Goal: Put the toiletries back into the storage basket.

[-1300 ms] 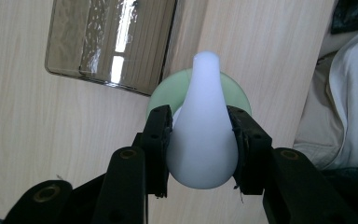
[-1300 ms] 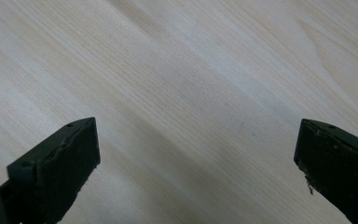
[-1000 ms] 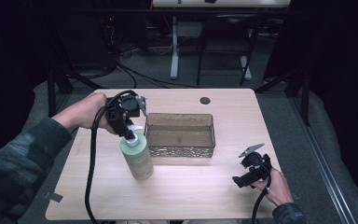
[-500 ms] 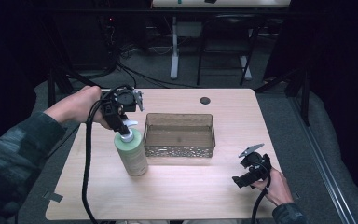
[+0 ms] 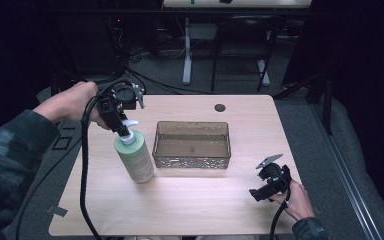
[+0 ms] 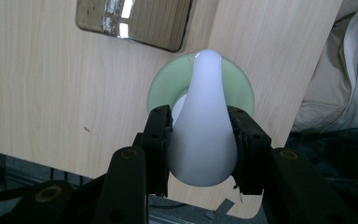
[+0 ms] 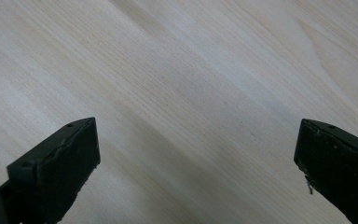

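The left gripper (image 5: 122,125) had its jaws pinched on the white pump head (image 6: 204,126) of a green bottle (image 5: 136,157), one jaw on each flank of the pump, with the spout pointing away from the camera in the left gripper view. Holding it by the pump from above probably gave a narrow, firm place to grip, since the bottle's round body looked too wide for the jaws. In the high view the bottle stood at centre left of the frame, leaning a little with its top toward the upper left, its base on or just above the table (image 5: 190,210); which of the two could not be told. Just to its right, near but apart from it, sat the tray (image 5: 191,161), a shallow brown see-through box with nothing in it, a corner of which showed at the top of the left gripper view. The bottle may have been bound for that tray, which would explain the grip from above. The right gripper (image 5: 261,192) lay at lower right of the high view, well apart from both, its jaws spread wide over bare wood in the right gripper view, apparently waiting. Compared with the picture half a second earlier, the left hand (image 5: 75,102) and gripper had shifted slightly toward the upper left, and the bottle had gone with them, its tilt much the same; the tray and the right gripper had kept their places.
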### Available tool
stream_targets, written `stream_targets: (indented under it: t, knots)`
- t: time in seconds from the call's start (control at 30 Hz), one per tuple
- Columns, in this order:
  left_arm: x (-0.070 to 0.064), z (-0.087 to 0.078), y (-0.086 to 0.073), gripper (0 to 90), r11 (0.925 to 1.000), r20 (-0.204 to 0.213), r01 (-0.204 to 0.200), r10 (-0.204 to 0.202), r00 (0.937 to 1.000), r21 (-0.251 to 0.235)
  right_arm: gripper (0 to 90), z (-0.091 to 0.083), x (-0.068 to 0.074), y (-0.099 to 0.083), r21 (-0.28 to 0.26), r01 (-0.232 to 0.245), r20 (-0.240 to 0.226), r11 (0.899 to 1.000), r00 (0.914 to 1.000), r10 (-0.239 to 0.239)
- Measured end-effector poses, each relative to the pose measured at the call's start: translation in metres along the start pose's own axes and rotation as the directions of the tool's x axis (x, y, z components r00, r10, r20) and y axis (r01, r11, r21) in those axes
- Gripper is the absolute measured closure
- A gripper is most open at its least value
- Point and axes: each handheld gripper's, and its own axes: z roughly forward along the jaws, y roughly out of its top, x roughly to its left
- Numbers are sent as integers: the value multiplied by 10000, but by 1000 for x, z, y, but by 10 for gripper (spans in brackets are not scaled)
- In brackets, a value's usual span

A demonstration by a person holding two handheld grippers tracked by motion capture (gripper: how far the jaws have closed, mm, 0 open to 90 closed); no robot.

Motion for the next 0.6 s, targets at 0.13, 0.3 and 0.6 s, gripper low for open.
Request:
stream_targets:
  t: [0.13, 0.3, 0.6]
  knots:
    - [4, -4, -5, 632, 9999, -148, 160, -160, 9998, 24, 0, 0, 0, 0, 24, 34, 0, 10000, 10000, -34]
    - [15, -11, -13, 632, 9986, -321, 529, -527, 9981, 59, 0, 0, 0, 0, 89, 52, 90, 9999, 9999, -53]
    - [30, -23, -21, 632, 9948, -597, 1013, -1008, 9931, 45, 0, 0, 1, 0, 91, 54, 110, 9999, 9999, -55]
